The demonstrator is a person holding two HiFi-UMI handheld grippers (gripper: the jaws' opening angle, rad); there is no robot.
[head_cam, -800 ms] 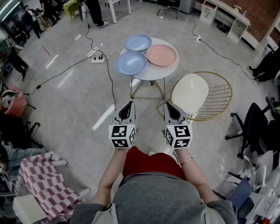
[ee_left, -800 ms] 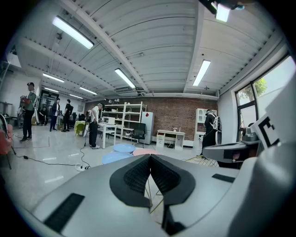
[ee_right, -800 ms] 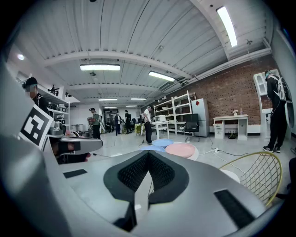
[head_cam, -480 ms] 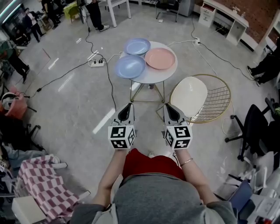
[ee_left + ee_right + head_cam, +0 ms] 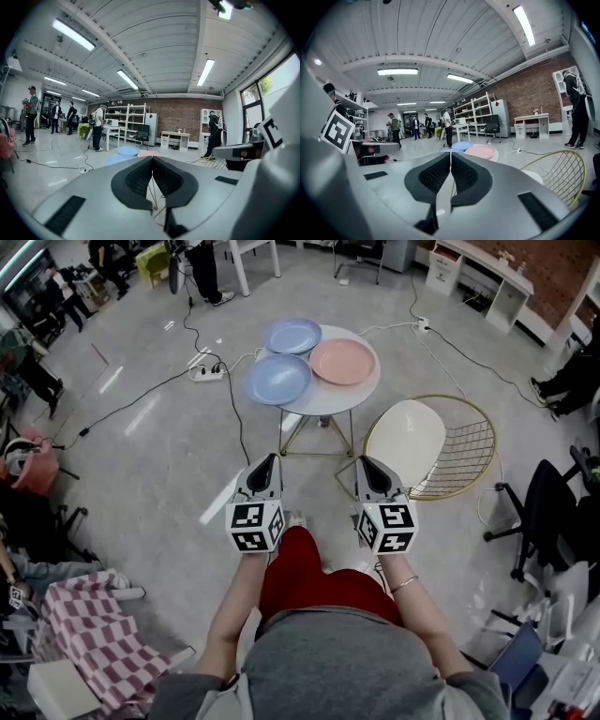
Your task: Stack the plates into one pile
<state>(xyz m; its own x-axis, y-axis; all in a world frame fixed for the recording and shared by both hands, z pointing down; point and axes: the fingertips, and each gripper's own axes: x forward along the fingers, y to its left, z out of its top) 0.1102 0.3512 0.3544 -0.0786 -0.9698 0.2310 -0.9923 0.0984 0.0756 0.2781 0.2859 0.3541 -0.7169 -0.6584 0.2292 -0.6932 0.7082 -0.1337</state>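
Three plates lie apart on a small round white table (image 5: 328,399), none of them stacked. The pink plate (image 5: 343,361) sits on the table's right side, the far blue plate (image 5: 293,335) at its far edge, and the near blue plate (image 5: 278,379) at its near left, overhanging the rim. All three are close together.

On the near side of the table and well short of it, two grippers are held side by side over the floor, apart from each other and pointing toward the table. The left gripper (image 5: 265,463) has its jaws pressed together with nothing between them. The right gripper (image 5: 366,465) likewise has its jaws closed tip to tip and holds nothing.

A gold wire chair (image 5: 469,442) with a white seat pad stands just to the near right of the table. A power strip (image 5: 206,368) lies on the floor to the table's left, with black cables running off from it. A red-and-white checked cloth (image 5: 89,624) lies well to the near left of the table. Several people stand well beyond its far left.
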